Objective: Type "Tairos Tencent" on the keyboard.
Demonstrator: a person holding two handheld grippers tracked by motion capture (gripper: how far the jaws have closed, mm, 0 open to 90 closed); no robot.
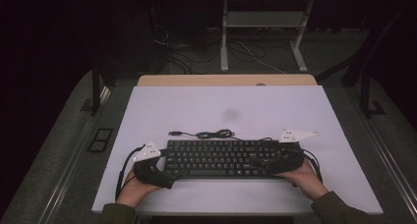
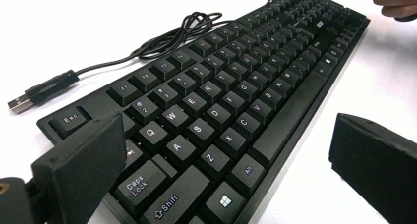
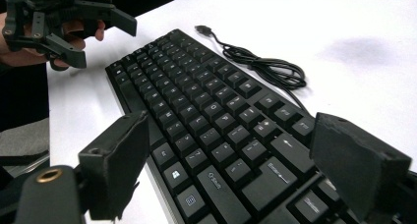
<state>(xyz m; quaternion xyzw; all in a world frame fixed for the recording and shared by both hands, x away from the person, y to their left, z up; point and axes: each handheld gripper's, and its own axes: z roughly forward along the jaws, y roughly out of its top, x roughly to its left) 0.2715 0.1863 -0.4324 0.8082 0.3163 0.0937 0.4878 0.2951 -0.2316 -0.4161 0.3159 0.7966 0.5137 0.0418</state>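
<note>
Fingers [image 2: 78,160] of both grippers spread astride keyboard [image 1: 216,157] ends.

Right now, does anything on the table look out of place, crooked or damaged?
Nothing stands out. The keyboard lies flat and square to the table's near edge, with no keys visibly missing. Its cable lies loosely bunched behind it, unplugged. The left gripper and right gripper are open at its two ends.

kbd [image 1: 216,158] mid-table | cable [image 1: 211,134] coiled just behind | far half free
</note>
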